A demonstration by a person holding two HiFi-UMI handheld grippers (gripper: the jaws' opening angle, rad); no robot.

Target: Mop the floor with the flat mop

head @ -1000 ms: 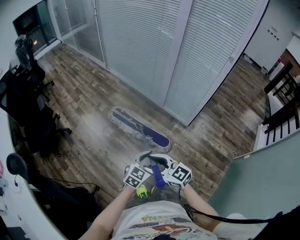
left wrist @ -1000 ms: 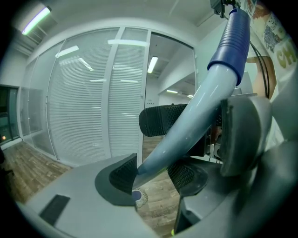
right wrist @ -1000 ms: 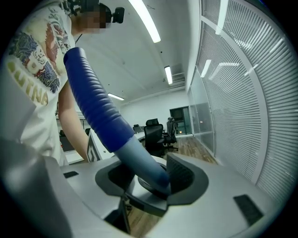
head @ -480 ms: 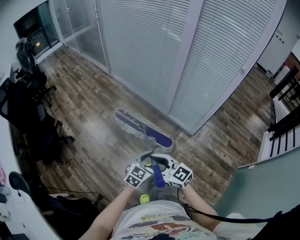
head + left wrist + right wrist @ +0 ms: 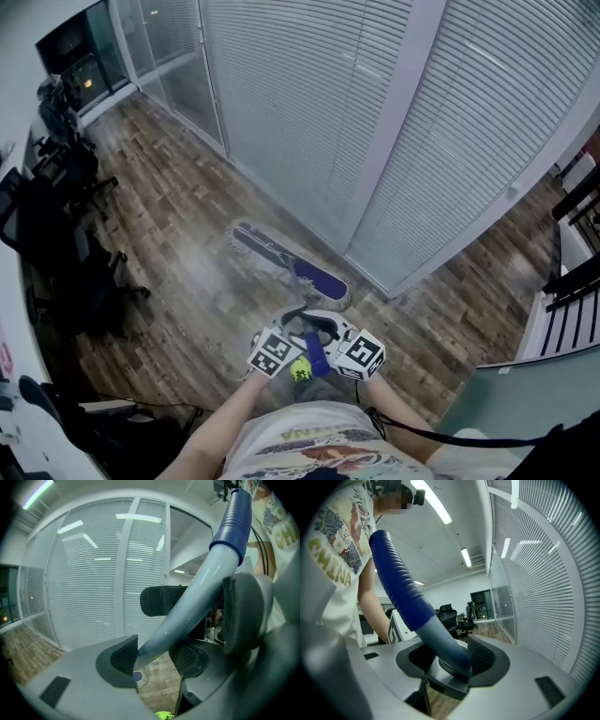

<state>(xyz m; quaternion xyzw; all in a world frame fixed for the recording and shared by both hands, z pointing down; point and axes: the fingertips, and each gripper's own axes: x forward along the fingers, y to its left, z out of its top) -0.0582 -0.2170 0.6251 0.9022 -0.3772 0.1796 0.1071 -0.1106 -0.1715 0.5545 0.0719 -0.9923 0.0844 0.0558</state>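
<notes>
Counted: one flat mop [image 5: 290, 264], two grey two-jaw grippers. The left gripper [image 5: 154, 654] and right gripper [image 5: 446, 660] are each clamped on the mop's pale grey-blue pole [image 5: 192, 603], below its ribbed dark-blue grip [image 5: 396, 584]. The long blue mop head with a pale fringe is laid flat and diagonal on the brown wood-plank floor [image 5: 164, 211], near the white-slatted glass wall [image 5: 309, 103].

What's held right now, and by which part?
The flat mop, by its pale shaft: the right hand-held gripper clamps just below the blue ribbed grip, the left hand-held gripper just under that.
</notes>
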